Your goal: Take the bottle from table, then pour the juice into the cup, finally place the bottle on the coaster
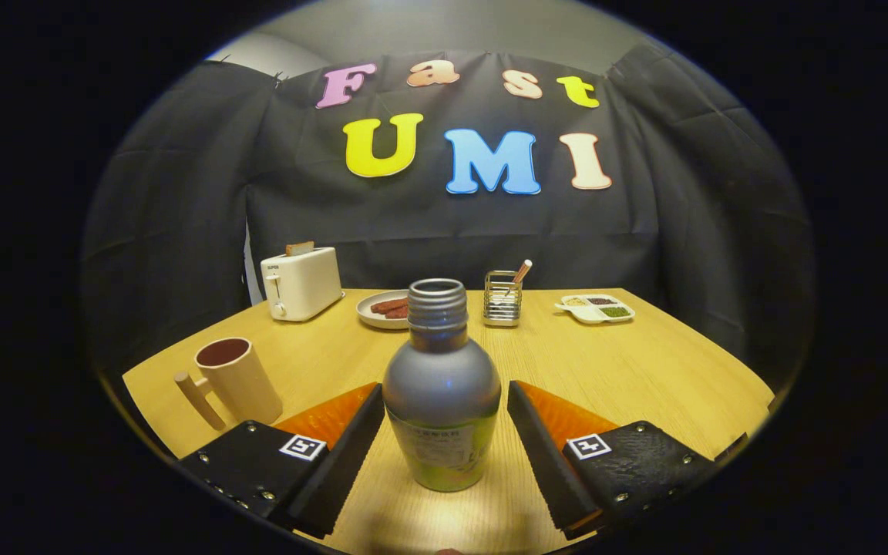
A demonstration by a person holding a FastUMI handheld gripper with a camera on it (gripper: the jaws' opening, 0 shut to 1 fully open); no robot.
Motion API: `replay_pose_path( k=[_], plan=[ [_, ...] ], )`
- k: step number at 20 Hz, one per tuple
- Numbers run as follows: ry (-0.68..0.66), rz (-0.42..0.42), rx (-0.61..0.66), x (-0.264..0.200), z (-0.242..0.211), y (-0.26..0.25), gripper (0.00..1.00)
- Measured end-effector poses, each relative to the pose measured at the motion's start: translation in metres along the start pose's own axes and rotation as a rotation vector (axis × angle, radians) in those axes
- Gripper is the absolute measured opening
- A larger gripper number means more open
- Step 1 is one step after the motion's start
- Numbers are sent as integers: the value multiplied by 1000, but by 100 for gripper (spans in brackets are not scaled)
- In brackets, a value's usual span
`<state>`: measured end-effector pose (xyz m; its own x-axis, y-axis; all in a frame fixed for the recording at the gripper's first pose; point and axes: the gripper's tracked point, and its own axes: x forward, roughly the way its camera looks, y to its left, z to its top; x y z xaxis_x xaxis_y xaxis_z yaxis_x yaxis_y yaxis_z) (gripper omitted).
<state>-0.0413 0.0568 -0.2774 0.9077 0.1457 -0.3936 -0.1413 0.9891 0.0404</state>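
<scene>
Grey bottle upright between parted fingers; untouched.

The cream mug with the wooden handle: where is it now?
In the gripper view, the cream mug with the wooden handle stands upright on the wooden table, just beyond the open gripper's left finger, left of the grey metal bottle.

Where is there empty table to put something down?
Bare wood lies on the table between the divided dish and the tool, and between the toaster and the cup. The back row is crowded: toaster, plate, wire holder, dish. The bottle stands between the tool's open fingers, untouched.
</scene>
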Motion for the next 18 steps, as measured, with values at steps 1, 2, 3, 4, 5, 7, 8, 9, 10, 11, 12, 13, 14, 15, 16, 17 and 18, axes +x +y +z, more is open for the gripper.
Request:
replay_pose_path(
  k=[1,2,3,4,5,7,8,9,10,11,12,13,14,15,16,17,18],
  plan=[
    [9,2,7,1,-3,0,98],
    [15,6,12,2,-5,1,98],
    [21,8,10,2,-9,2,98],
    [27,13,4,4,-11,4,98],
    [35,14,-8,6,-14,5,98],
    [52,19,-27,9,-21,5,98],
    [58,18,-29,10,-23,5,98],
    [63,16,-25,10,-25,5,98],
    [73,17,-15,12,-28,4,98],
    [87,19,-6,13,-31,6,98],
    [100,17,0,12,-34,5,98],
    [109,16,6,15,-36,4,97],
    [114,18,13,14,-36,4,97],
    [114,16,15,14,-36,5,97],
    [117,19,10,8,-33,4,90],
    [121,20,4,15,-37,5,82],
    [123,20,-6,14,-36,4,82]
  ],
)
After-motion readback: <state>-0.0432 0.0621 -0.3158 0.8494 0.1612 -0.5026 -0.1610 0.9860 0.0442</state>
